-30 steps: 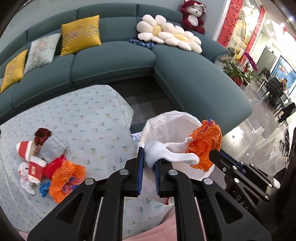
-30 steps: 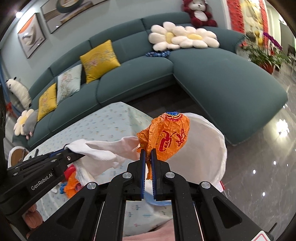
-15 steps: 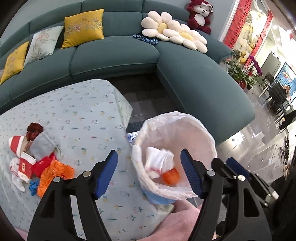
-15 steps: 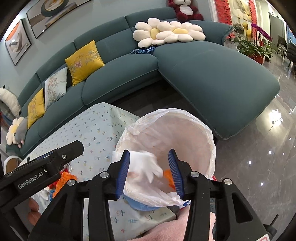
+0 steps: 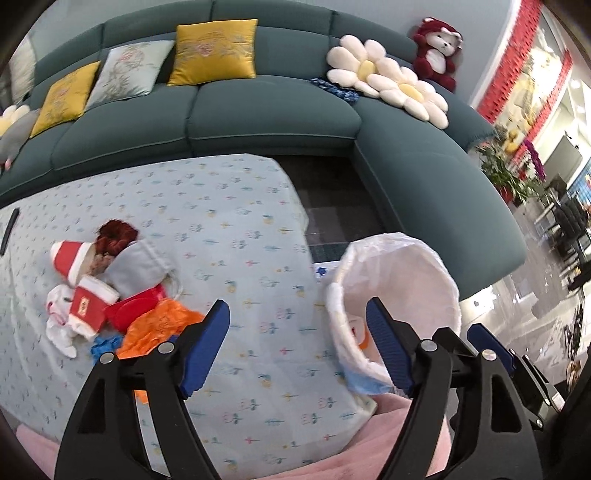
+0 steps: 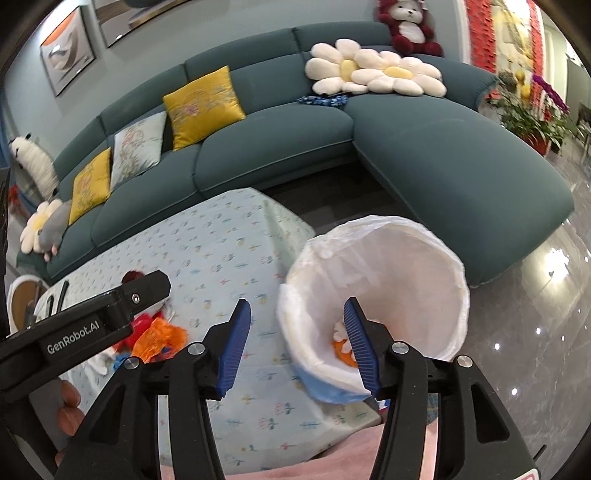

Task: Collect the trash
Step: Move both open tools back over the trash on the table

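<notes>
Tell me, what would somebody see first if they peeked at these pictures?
Probably the big teal sofa curving round the back, with two white daisy cushions and a red teddy on top. Nearer, a bin with a white bag stands off the table's right edge, with orange and white scraps inside. A bright heap of red and orange trash lies on the flowery tablecloth, to the left.

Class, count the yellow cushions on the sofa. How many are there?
3. One yellow cushion leans on the middle backrest; two more sit further left, flanking a pale cushion. Others may be hidden.
</notes>
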The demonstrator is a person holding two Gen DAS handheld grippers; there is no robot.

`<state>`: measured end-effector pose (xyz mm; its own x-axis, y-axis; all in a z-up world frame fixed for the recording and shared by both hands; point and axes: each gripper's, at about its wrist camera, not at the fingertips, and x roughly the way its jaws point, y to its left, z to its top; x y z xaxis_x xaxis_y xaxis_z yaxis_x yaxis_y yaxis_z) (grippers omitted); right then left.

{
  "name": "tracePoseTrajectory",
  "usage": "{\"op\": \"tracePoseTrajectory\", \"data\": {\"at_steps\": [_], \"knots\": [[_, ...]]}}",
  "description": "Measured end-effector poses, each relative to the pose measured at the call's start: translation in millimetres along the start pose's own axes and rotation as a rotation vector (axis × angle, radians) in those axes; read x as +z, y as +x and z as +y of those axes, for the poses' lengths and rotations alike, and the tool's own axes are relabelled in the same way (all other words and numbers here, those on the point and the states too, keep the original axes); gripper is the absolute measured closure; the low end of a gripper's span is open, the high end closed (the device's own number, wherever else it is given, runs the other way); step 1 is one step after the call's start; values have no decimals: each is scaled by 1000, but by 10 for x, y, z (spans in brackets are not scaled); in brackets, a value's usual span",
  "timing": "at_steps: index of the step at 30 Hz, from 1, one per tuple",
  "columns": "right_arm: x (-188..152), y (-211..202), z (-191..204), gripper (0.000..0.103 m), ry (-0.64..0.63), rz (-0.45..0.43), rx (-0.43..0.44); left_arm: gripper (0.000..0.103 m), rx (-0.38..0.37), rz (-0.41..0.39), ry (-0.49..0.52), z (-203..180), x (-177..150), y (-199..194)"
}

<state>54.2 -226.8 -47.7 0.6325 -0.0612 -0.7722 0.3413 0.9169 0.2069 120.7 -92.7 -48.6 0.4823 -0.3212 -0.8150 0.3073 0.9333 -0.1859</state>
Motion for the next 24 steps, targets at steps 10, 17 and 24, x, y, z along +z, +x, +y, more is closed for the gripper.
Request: {"op": "tracePoseTrajectory", "data": {"at_steps": [10,17,24], "knots": [[-228,47,634,46,-103,56,52,29,91,24,-69,769,-296,-89],[-442,185,1118,46,-179,105,82,29,169,62,-160,1480,-576,-97],[-688,375,1510,46,-238,170,121,29,221,94,-258,2068,-814,-119]]}}
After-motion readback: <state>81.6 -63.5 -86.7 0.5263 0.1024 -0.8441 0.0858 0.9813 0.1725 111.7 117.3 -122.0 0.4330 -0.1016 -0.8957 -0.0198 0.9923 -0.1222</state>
